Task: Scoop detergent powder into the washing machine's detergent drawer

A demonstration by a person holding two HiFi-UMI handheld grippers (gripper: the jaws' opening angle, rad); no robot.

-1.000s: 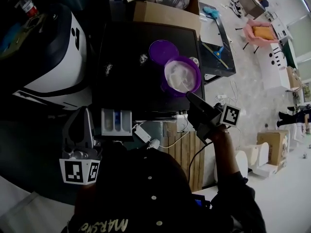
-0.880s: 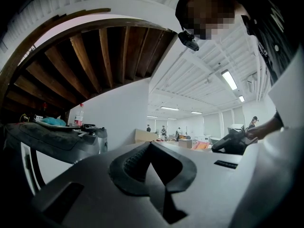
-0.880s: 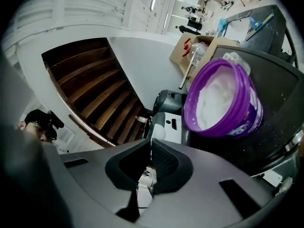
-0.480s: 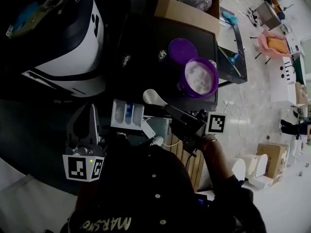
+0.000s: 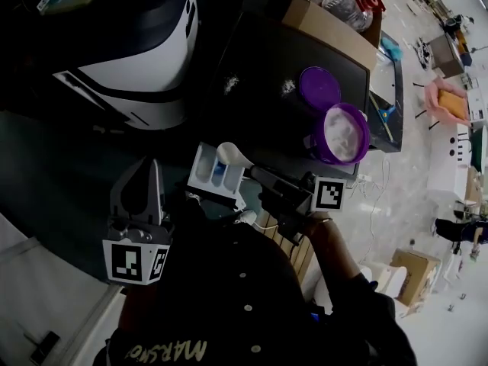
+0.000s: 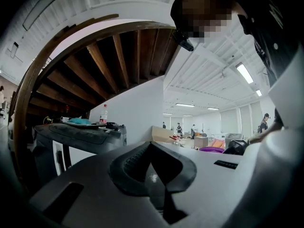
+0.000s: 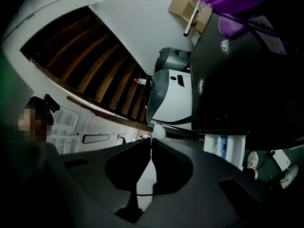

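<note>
Nearest us, our left gripper point(image 5: 149, 170) hangs with its jaws together on nothing. Our right gripper point(image 5: 263, 180) is clamped on the handle of the white scoop point(image 5: 231, 154), whose bowl is over the far corner of the pulled-out detergent drawer point(image 5: 211, 171). Beyond, on the dark washing machine top point(image 5: 259, 59), the purple powder tub point(image 5: 326, 155) stands just beside a purple lid point(image 5: 319, 88).

Open-plan lab hall: ceiling strip lights point(image 6: 246, 73), cardboard boxes point(image 5: 328, 23), bare pale floor point(image 5: 408, 204).

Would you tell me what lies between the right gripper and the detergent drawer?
The white scoop, clamped in the right gripper, its bowl at the detergent drawer; head view.
</note>
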